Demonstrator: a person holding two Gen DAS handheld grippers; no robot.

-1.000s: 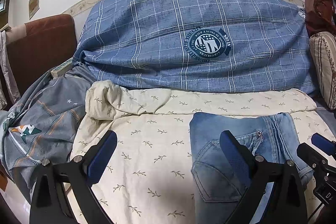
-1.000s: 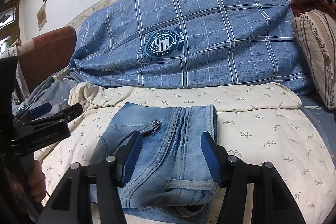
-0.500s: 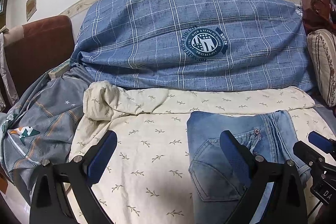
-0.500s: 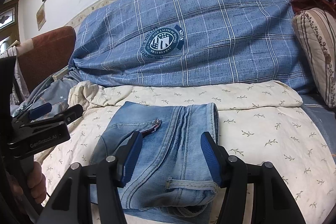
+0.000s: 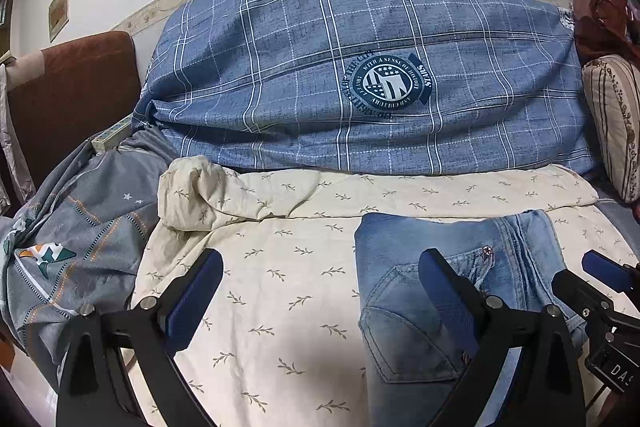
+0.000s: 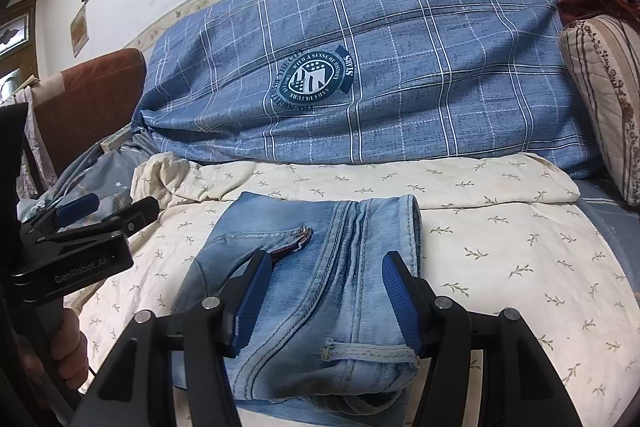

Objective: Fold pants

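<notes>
Already the jeans [image 6: 316,291] are lying in a small, tidy bundle on the cream blanket [image 6: 520,251] with the little leaf prints, so most of the folding is looking done. The waistband end is facing the cameras and a belt loop is showing at the near edge. Maybe one last pat or a tuck is still waiting; I cannot tell if another fold is needed.

The right gripper [image 6: 326,291] is hanging just over the jeans with its blue jaws apart and nothing squeezed between them. The left gripper [image 5: 320,291] is hanging wide open too, mostly over bare blanket beside the jeans, holding nothing. A hand [image 6: 68,351] is holding its handle.

Behind the jeans a big blue checked pillow [image 5: 360,87] is leaning on the wall. A grey quilt [image 5: 72,235] is bunching up at one side, and a striped cushion [image 6: 604,99] is sitting at the other. Nothing is lying on the jeans or blocking the way.
</notes>
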